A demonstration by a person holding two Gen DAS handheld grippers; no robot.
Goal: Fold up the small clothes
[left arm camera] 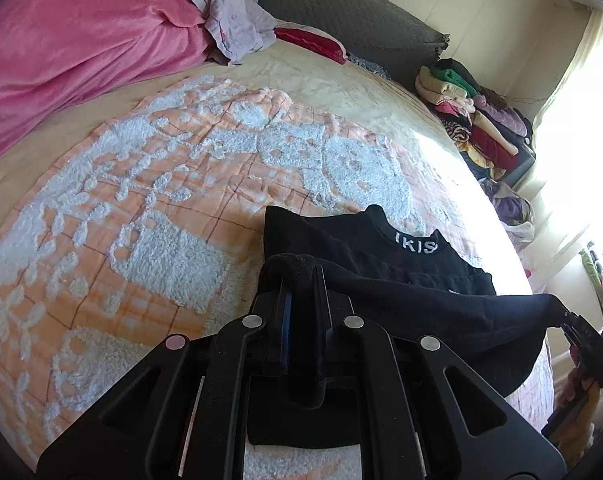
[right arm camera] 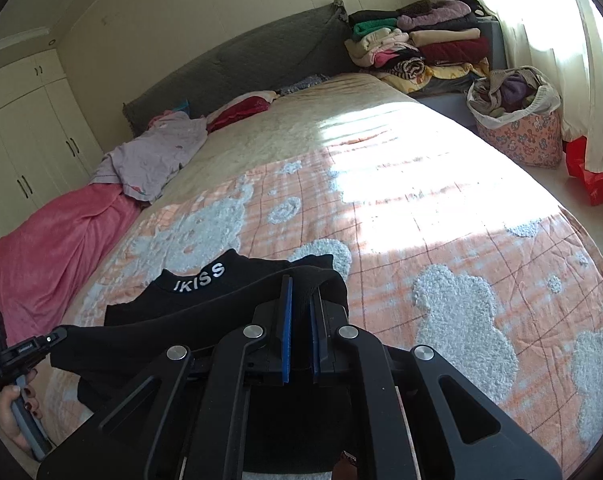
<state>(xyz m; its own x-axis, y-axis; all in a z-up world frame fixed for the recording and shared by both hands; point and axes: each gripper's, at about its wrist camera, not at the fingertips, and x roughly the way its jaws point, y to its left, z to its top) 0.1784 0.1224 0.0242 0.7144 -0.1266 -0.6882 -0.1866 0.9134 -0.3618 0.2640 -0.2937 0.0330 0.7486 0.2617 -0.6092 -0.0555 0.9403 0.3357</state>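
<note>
Left wrist — one black garment (left arm camera: 381,248), two grippers (left arm camera: 301,280)

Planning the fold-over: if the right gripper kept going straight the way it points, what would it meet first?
Likely the bedspread just past the black top that the right gripper holds; it points downward at the bed, though depth is unclear.

This is a home bedroom. A wide bed (right arm camera: 381,184) with a grey padded headboard (right arm camera: 237,68) fills it, with white wardrobes (right arm camera: 25,136), stacked folded clothes (right arm camera: 421,48) and a curtained window (right arm camera: 541,40) alongside.
</note>
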